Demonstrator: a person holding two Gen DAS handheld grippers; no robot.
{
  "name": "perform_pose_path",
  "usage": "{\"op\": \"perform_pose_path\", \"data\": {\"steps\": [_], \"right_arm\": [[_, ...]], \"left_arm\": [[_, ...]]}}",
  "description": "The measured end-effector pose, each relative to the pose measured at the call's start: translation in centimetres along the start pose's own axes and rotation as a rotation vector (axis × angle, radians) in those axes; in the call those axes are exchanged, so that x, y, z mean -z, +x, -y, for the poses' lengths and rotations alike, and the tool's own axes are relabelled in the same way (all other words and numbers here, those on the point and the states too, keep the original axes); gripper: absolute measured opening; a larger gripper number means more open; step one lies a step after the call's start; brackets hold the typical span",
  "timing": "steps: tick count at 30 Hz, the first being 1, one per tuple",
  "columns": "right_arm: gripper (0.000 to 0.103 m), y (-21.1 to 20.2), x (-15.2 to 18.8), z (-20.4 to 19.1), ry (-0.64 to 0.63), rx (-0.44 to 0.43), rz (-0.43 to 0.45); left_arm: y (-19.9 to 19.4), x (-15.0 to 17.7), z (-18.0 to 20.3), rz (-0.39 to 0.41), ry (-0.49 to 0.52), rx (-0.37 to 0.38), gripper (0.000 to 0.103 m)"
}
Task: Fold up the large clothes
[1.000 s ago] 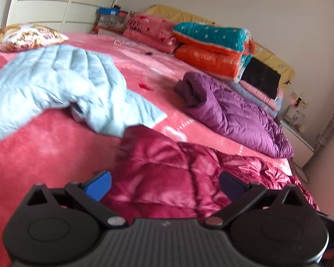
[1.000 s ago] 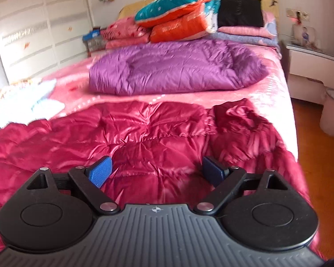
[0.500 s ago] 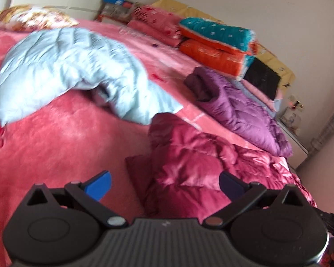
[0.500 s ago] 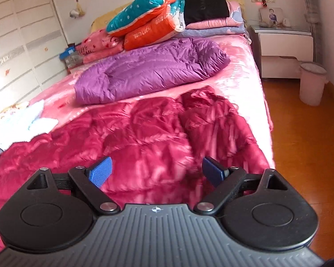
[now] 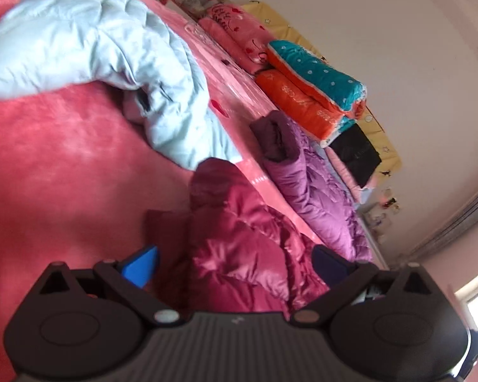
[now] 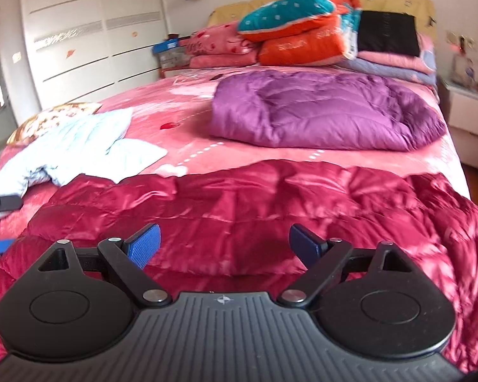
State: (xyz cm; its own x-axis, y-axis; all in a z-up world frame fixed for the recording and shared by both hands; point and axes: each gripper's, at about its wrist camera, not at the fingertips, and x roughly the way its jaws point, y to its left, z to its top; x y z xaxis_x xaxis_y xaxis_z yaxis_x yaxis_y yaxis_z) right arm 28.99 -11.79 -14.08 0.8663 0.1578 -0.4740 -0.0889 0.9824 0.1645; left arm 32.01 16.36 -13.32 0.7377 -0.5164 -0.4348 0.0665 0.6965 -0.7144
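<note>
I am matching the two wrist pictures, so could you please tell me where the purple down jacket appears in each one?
Left wrist view: the purple down jacket lies right of centre, running diagonally, beyond the crimson jacket.
Right wrist view: it lies across the upper middle, beyond the crimson jacket.
Shared landmark: the teal and orange folded quilts stacked just behind it by the headboard.

White lettering on orange folded quilt (image 5: 302,102), too blurred to read
</note>
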Motion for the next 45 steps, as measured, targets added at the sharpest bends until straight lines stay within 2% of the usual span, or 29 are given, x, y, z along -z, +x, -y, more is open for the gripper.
{"op": "perform_pose_path", "data": {"steps": [2, 4, 6, 8, 14, 20, 22, 25, 28, 30, 32, 34, 37, 40, 45], "right_arm": [[0.103, 0.6, 0.1, -0.5, -0.016, -0.001, -0.003], [0.103, 1.2, 0.2, -0.9, -0.017, 0.002, -0.009], [0.103, 1.8, 0.0, -0.9, -0.009, 0.006, -0.015], [0.103, 2.5, -0.6, -0.8, 0.013, 0.007, -0.017], [0.103, 3.1, -2.2, -0.7, 0.058, 0.0, 0.014], [0.103, 4.2, -2.7, -1.4, 0.064, -0.025, 0.004], [0.103, 4.5, -2.2, -1.6, 0.061, -0.036, -0.007], [0.103, 5.0, -1.6, -2.0, 0.044, -0.045, -0.022], [0.103, 5.7, -1.2, -2.2, 0.016, -0.04, -0.024], [0.103, 5.8, -1.2, -2.1, 0.014, -0.04, -0.029], [0.103, 5.4, -1.4, -2.0, 0.008, -0.048, -0.02], [0.103, 4.8, -1.6, -1.7, -0.001, -0.051, -0.018], [0.103, 3.7, -1.8, -0.4, 0.011, -0.065, -0.017], [0.103, 1.5, -1.7, 2.5, 0.024, -0.057, -0.009], [0.103, -2.9, -1.5, 11.8, 0.16, -0.007, -0.004]], "left_arm": [[0.8, 0.1, -0.1, -0.021, -0.014, -0.021, 0.085], [1.2, 0.2, -0.3, -0.032, -0.02, -0.035, 0.079], [1.4, 0.3, -0.2, -0.048, 0.004, -0.053, 0.071], [1.4, 0.6, -0.4, -0.059, 0.022, -0.079, 0.059], [0.3, 1.3, -1.4, -0.073, 0.0, -0.067, 0.032], [-1.3, 2.0, -0.9, -0.077, 0.032, -0.079, 0.021], [-1.7, 2.3, -0.9, -0.098, 0.031, -0.086, 0.021], [-1.5, 2.8, -1.5, -0.115, 0.029, -0.097, 0.022], [-1.4, 2.5, -1.9, -0.12, 0.009, -0.081, 0.028], [-1.8, 1.9, -2.2, -0.104, -0.001, -0.082, 0.044], [-2.4, 1.1, -2.7, -0.051, -0.003, -0.098, 0.081], [-2.7, 0.4, -3.4, -0.021, -0.031, -0.059, 0.092], [-2.0, 0.0, -4.1, -0.052, -0.075, 0.03, 0.099], [-0.8, 0.0, -4.4, -0.103, -0.084, 0.017, 0.1], [-0.2, -0.2, -5.0, -0.12, -0.116, 0.051, 0.102]]}}
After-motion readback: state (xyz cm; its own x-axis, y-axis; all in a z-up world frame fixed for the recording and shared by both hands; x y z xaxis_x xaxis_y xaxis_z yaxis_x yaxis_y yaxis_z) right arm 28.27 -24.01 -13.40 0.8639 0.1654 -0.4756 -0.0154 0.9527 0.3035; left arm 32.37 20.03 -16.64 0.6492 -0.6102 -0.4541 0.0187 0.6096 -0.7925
